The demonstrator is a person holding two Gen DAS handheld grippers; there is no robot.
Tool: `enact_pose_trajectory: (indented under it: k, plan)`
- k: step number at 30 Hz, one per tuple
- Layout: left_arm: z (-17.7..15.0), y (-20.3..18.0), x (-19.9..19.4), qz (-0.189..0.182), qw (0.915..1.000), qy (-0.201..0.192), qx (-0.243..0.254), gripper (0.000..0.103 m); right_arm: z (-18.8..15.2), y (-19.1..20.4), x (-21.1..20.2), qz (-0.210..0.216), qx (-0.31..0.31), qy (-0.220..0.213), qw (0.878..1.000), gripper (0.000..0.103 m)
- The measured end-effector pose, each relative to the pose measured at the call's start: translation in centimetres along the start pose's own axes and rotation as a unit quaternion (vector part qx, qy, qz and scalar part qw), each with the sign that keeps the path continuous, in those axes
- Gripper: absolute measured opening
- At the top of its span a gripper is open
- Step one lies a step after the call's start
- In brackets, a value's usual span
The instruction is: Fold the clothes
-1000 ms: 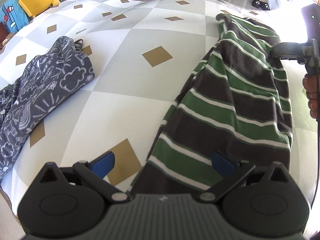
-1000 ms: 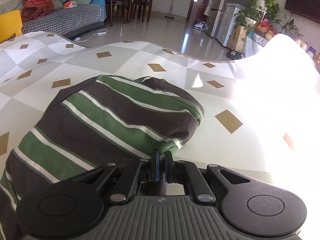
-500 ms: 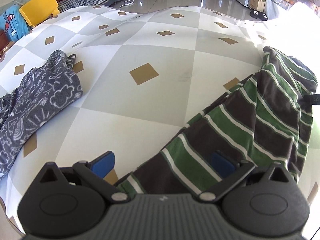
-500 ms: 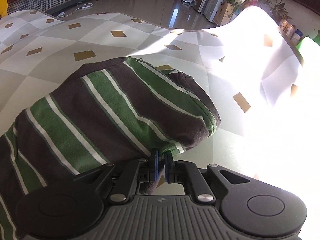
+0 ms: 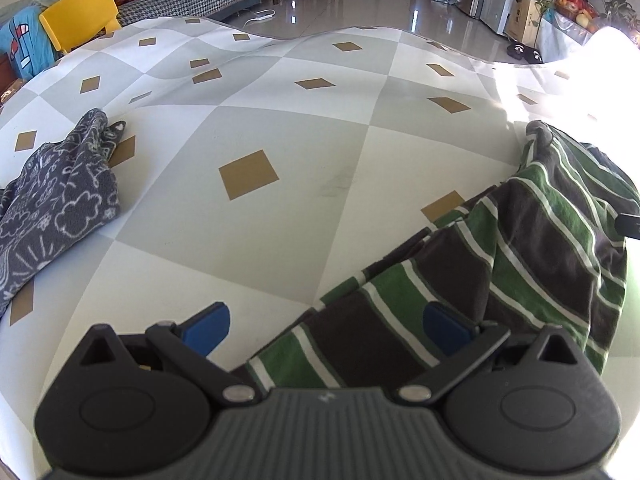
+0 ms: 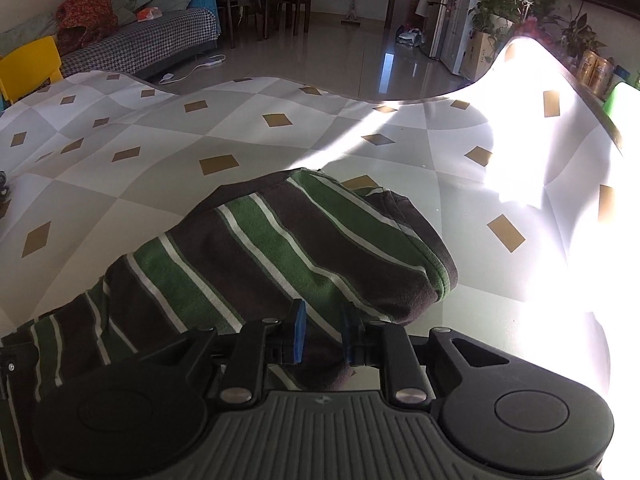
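- Cloth: checked grey and white with tan diamonds, fills both views; living room behind.
- Shirt: striped green and brown, bunched at lower right of the left view, centre of the right view. Soft, light, limp; grip at a hem or corner.
- Grey garment: left edge.
- Left gripper: fingers spread wide, over shirt edge.
- Right gripper: fingers parted slightly, fabric between, not clamped.

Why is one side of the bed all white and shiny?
Right wrist view: strong sunlight washes out the checked sheet at right, hiding its pattern. Left wrist view: same glare at the top right corner; the striped shirt stays clear. Fisheye lenses bend the bed edges.
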State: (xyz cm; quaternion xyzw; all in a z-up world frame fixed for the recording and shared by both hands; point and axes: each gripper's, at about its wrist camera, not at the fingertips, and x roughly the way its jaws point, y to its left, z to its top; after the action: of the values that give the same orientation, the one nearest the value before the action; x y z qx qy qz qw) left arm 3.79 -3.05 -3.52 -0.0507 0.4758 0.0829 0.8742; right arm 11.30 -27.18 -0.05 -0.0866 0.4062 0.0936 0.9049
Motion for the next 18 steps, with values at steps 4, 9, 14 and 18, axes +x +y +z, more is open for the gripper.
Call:
enact_pose_trajectory:
  k: [4,9,14,18]
  plan:
    - [0.0,-0.7,0.7,0.007,1.0000,-0.001,0.005,0.103,-0.6,0.4,0.7,0.043,-0.009,0.015,0.999,0.020]
    - [-0.1,-0.4,1.7,0.016,0.9999,-0.004,-0.001,0.103,-2.0,0.7,2.0,0.046,-0.037,0.037,0.998,0.021]
    - [0.5,1.3,2.1,0.041,0.9987,-0.013,-0.027,0.103,-2.2,0.2,2.0,0.053,-0.035,0.032,0.997,0.023]
    - [0.6,1.7,2.1,0.050,0.9982,-0.020,-0.024,0.103,-2.3,-0.1,2.0,0.058,-0.034,0.029,0.997,0.023]
